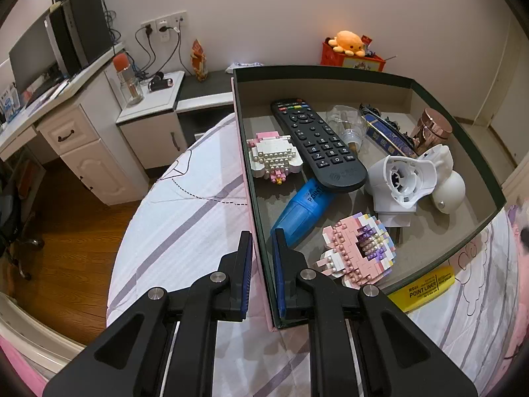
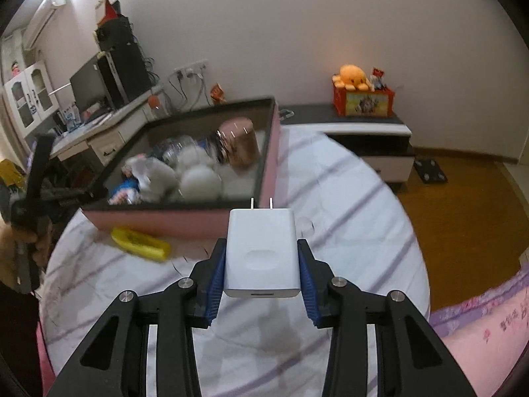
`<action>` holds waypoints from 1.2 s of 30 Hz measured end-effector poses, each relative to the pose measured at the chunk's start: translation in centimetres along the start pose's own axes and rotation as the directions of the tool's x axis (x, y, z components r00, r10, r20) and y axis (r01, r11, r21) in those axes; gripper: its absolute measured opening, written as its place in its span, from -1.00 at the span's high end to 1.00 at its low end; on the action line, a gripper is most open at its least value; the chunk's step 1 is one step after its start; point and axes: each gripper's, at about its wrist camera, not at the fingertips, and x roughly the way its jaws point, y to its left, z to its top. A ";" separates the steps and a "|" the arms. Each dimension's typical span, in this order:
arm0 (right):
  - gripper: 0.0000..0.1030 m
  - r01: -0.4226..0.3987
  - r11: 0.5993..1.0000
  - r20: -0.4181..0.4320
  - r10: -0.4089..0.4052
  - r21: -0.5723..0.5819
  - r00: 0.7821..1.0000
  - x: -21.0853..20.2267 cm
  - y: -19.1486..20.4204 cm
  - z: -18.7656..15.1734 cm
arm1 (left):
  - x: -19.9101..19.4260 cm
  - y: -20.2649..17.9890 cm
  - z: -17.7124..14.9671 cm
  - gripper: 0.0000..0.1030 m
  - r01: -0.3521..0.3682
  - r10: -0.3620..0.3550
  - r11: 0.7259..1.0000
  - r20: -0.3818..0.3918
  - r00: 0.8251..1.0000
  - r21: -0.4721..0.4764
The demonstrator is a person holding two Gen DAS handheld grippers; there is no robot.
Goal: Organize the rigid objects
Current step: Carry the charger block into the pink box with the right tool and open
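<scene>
A pink box with a dark rim lies on the bed, and my left gripper is shut on its left wall near the front corner. Inside lie a black remote, a white brick figure, a blue marker, a pink brick figure, a white plastic part and a rose-gold jar. My right gripper is shut on a white charger plug, prongs forward, above the bedsheet in front of the box.
A yellow marker pack lies on the sheet against the box's front wall. The round bed edge drops to a wood floor. A white desk and a low cabinet with a red toy box stand by the wall.
</scene>
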 end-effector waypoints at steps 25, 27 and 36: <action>0.19 0.030 0.989 -0.067 -0.040 -0.143 0.997 8.1 4.0 6.8 | 0.0 0.2 0.0 0.73 0.014 -0.014 1.000 0.002 1.000 -0.009; 0.19 0.029 0.989 -0.057 -0.038 -0.147 0.998 7.5 3.9 6.9 | 0.0 0.1 0.0 0.74 0.011 -0.011 1.000 0.003 1.000 -0.011; 0.02 0.131 0.983 -0.030 -0.135 -0.129 0.990 4.9 1.3 6.3 | -0.1 0.1 0.0 0.74 -0.005 0.006 1.000 0.004 1.000 -0.024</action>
